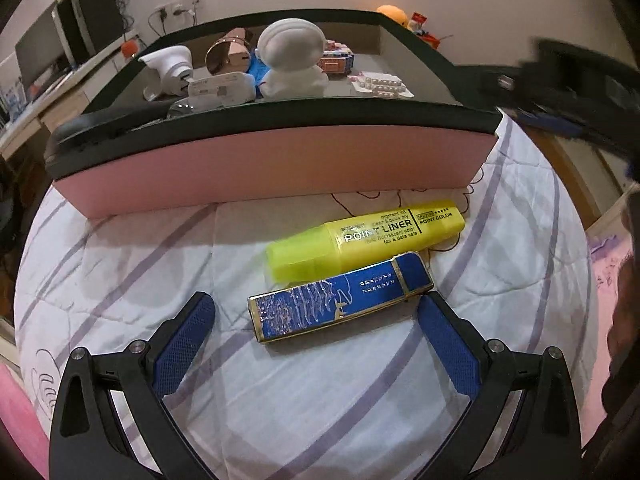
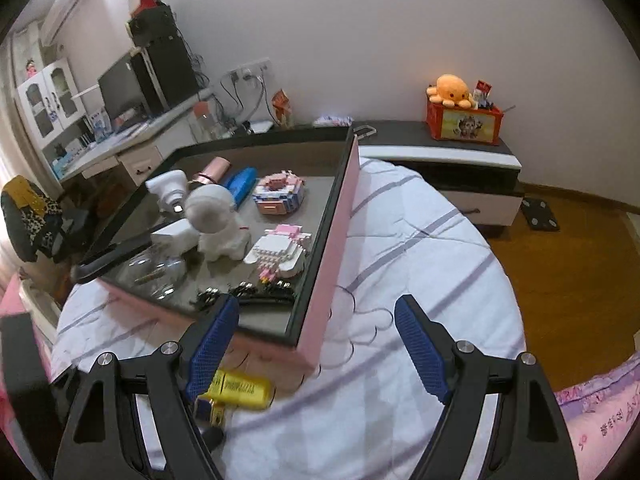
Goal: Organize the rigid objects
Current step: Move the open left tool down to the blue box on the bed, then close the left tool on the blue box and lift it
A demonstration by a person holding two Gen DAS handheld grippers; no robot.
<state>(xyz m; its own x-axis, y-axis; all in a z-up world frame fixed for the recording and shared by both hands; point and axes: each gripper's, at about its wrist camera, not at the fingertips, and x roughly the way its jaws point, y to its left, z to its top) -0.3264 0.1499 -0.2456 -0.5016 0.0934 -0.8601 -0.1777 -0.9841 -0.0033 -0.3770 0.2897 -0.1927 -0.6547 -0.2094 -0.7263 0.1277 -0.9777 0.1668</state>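
Yellow highlighter (image 1: 366, 238) and blue lighter (image 1: 340, 298), one each, lie before two gaping hand-held grippers, left (image 1: 316, 320) and right (image 2: 316, 326).

Bed (image 1: 120, 264) w/ white quilt, purple stripes, thin dark line-drawn motifs. Lying directly on quilt: pink-sided box (image 1: 272, 160) w/ black rim, open top, at far side; yellow highlighter (image 1: 368, 240) just in front of box's pink wall; blue-and-gold rectangular case (image 1: 340, 300) touching highlighter on its near side, both angled alike. Right wrist view: same box (image 2: 328, 248) on quilt (image 2: 420, 248), highlighter (image 2: 240, 394) at its near corner; pink patterned fabric (image 2: 600, 412) at bed's right edge.
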